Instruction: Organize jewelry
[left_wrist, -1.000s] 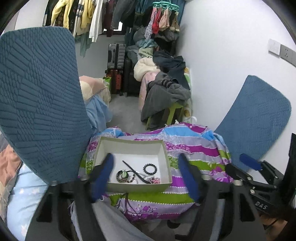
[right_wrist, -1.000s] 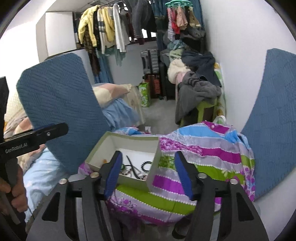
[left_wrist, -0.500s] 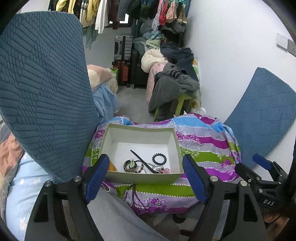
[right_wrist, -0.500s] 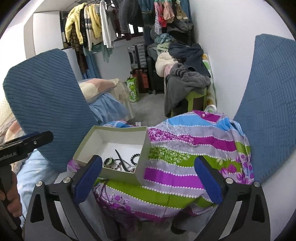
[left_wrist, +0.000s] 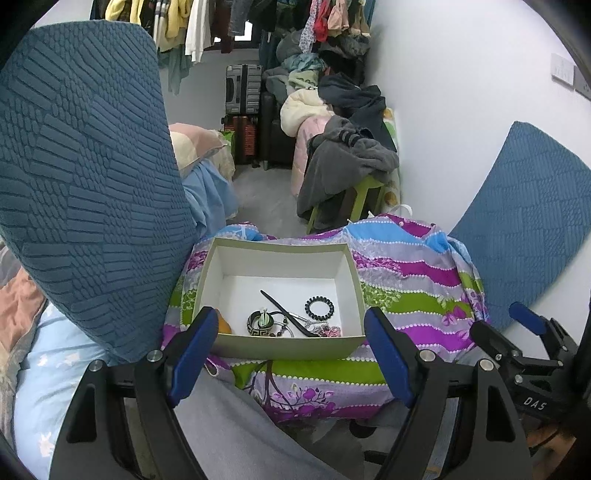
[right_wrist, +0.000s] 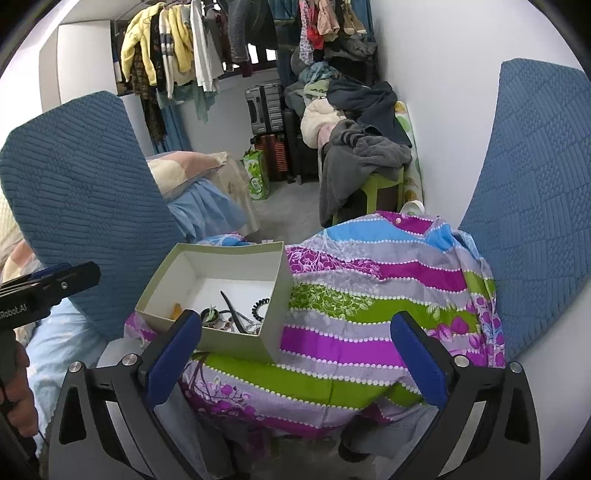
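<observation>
An open white box (left_wrist: 236, 258) (right_wrist: 173, 284) sits on a striped purple, green and blue cloth (left_wrist: 413, 291) (right_wrist: 369, 302). Inside lie a black bead bracelet (left_wrist: 319, 307), a black and gold bangle (left_wrist: 259, 324), a black hair stick (left_wrist: 284, 312), an orange piece (left_wrist: 224, 325) and tangled small jewelry (left_wrist: 325, 329). My left gripper (left_wrist: 291, 354) is open and empty, hovering just in front of the box. My right gripper (right_wrist: 295, 354) is open wide and empty, to the right of the box over the cloth; its tip shows in the left wrist view (left_wrist: 524, 319).
Blue textured cushions stand at the left (left_wrist: 81, 184) and against the right wall (left_wrist: 524, 229). A green stool (left_wrist: 365, 195) piled with clothes, suitcases (left_wrist: 242, 88) and hanging clothes fill the back. A bed with light blue sheets (left_wrist: 44, 369) lies left.
Both grippers have opened wider over the last second and drawn back slightly from the box. The jewelry in the box has not moved.
</observation>
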